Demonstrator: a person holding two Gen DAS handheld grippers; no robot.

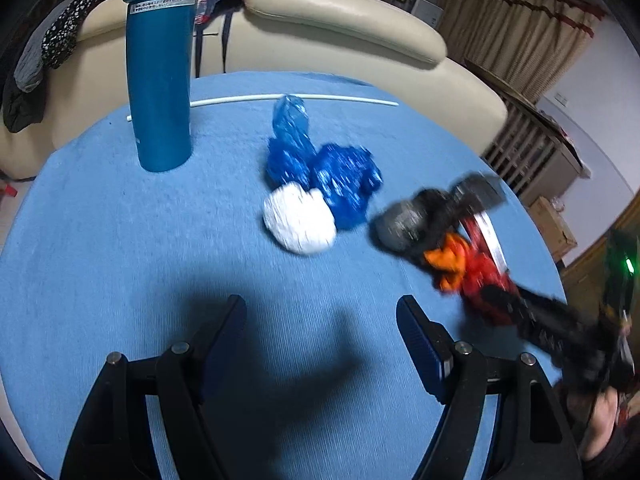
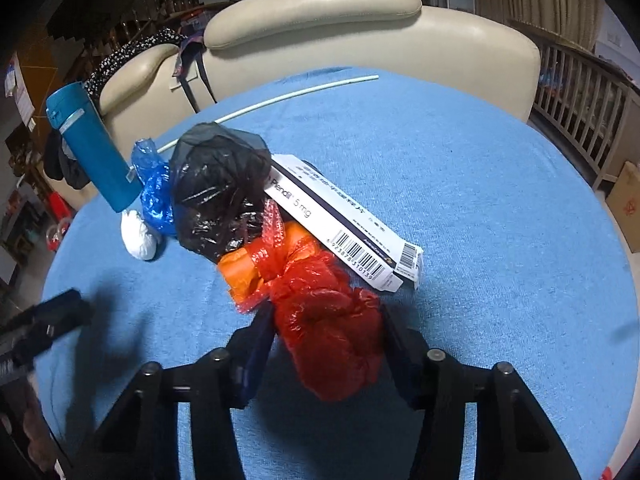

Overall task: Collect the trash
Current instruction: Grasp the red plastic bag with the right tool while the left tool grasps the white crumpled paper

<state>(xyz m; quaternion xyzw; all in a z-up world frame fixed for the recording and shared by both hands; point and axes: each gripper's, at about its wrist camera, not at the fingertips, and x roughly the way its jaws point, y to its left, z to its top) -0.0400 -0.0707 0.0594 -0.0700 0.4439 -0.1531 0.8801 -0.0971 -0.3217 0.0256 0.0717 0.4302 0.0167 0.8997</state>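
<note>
Between the right gripper's [image 2: 326, 332] fingers sat a crumpled red plastic bag [image 2: 328, 324], and both pads pressed against its sides, so I judged that gripper clamped on it. Just beyond the bag, touching it, lay an orange wrapper [image 2: 240, 268], a crumpled black plastic bag [image 2: 220, 192] and a white medicine box [image 2: 344, 224] that leaned against the black bag. Whether these hung together with the red bag or merely lay beside it, I could not tell.

Further left on the blue tablecloth [image 2: 480, 180], a blue plastic bag [image 2: 158, 196] and a white paper wad [image 2: 138, 236] rested close together beside an upright teal bottle [image 2: 92, 152]. A thin white rod [image 2: 272, 100] lay near the far edge.

The left gripper [image 1: 320, 340] hung over bare cloth with its jaws well apart and nothing between them, near the white wad [image 1: 300, 224] and the blue bags [image 1: 320, 172] but not touching them.

No bin or collecting bag showed in either view. By my reading the task was at an early stage: one piece gripped, the rest on the table.
</note>
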